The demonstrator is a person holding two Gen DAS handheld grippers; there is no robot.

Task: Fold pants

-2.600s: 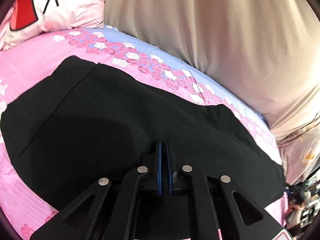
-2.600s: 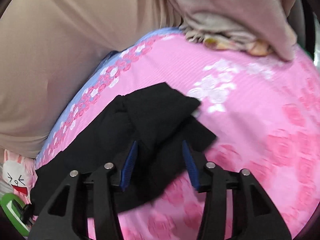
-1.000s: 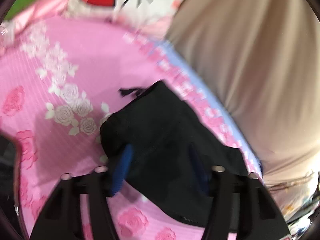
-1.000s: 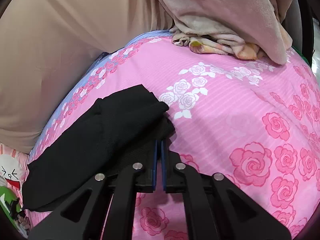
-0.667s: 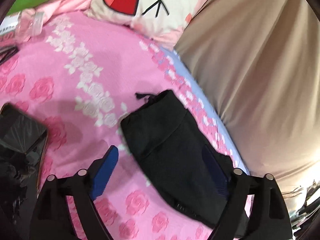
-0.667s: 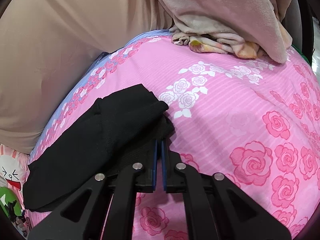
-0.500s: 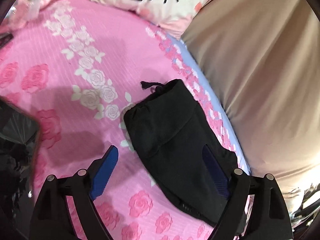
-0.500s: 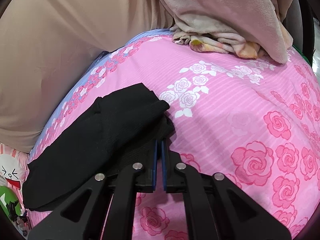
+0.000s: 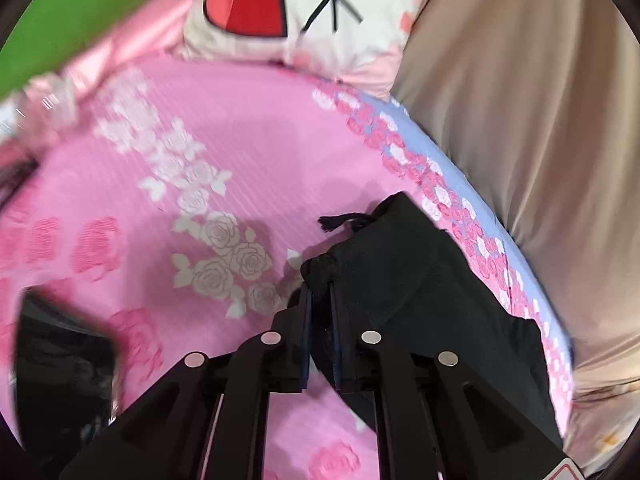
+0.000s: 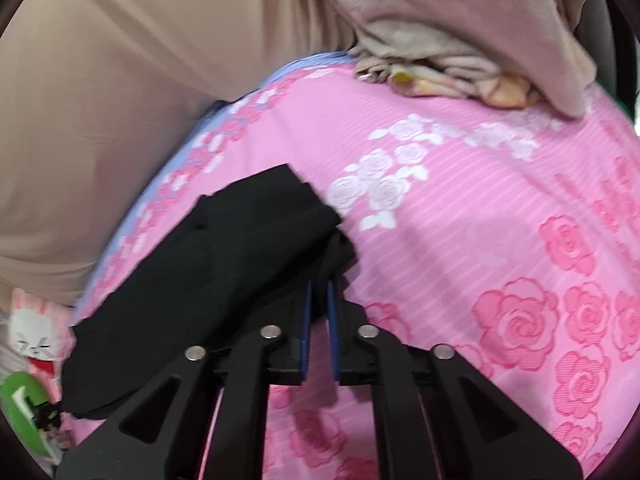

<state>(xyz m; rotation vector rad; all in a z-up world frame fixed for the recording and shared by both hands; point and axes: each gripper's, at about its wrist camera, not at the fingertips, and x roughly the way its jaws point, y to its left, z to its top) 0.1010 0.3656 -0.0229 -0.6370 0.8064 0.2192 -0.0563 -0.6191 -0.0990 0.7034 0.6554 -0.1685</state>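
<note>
The black pants [image 9: 420, 292] lie folded lengthwise on the pink rose bedsheet [image 9: 224, 168]. In the left wrist view my left gripper [image 9: 319, 292] is shut on the waistband corner, with the drawstring end [image 9: 340, 222] just beyond it. In the right wrist view the pants [image 10: 224, 264] stretch away to the left, and my right gripper [image 10: 319, 288] is shut on the leg-end corner. Both pinched edges sit low on the sheet.
A beige cushion [image 9: 532, 100] runs along the bed's far side. A white cartoon pillow [image 9: 304, 12] lies past the waistband. A dark phone-like object [image 9: 60, 356] lies at the left. A crumpled beige blanket [image 10: 452, 60] sits beyond the leg end.
My left gripper, open half a second ago, has moved in and shut on the waistband corner. My right gripper stays shut on the leg end, shifted slightly.
</note>
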